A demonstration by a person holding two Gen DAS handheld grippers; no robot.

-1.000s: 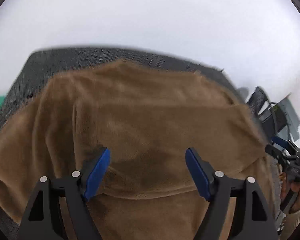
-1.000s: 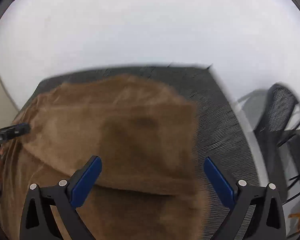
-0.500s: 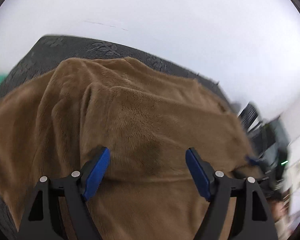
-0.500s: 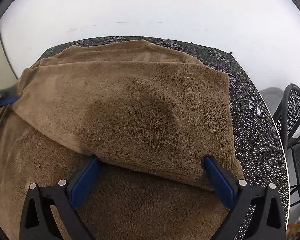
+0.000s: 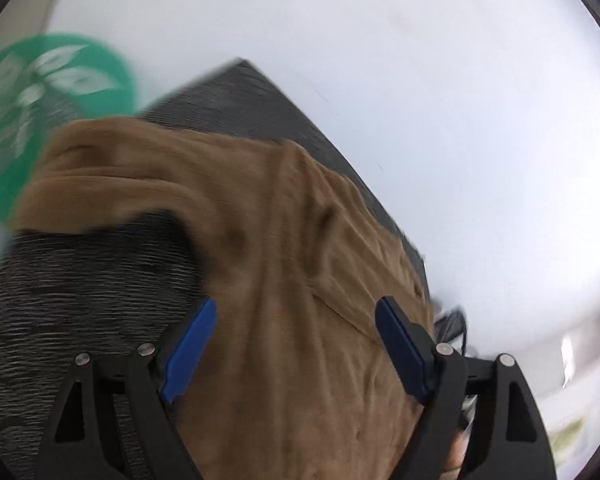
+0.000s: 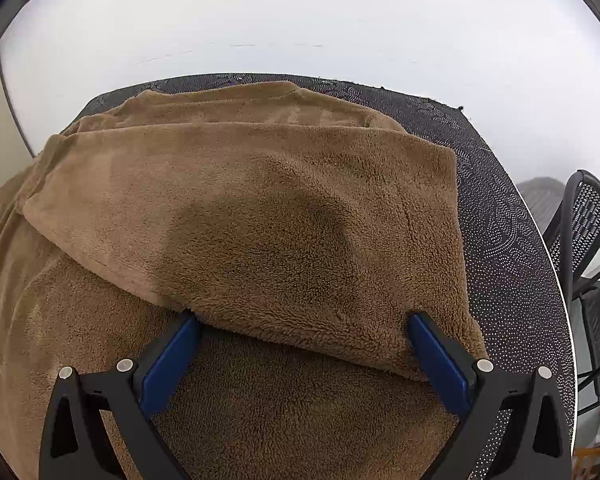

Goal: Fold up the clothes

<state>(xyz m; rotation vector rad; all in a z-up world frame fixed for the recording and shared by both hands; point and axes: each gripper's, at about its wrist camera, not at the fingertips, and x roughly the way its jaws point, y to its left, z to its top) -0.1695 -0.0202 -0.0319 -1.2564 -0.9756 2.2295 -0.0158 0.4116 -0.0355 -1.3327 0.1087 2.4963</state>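
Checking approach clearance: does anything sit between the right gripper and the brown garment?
Nothing visible does. The right gripper stands open directly over the brown garment, its fingertips at the folded flap's edge.

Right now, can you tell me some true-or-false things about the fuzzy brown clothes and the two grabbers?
1. The fuzzy brown fleece garment lies on a dark dotted tablecloth. True.
2. The garment is blue. False: brown.
3. The right gripper is wide open, fingers against a folded flap's edge. True.
4. The left gripper is clamped shut. False: its jaws are opening, pinching no fabric.
5. A black mesh chair stands beside the table. True.
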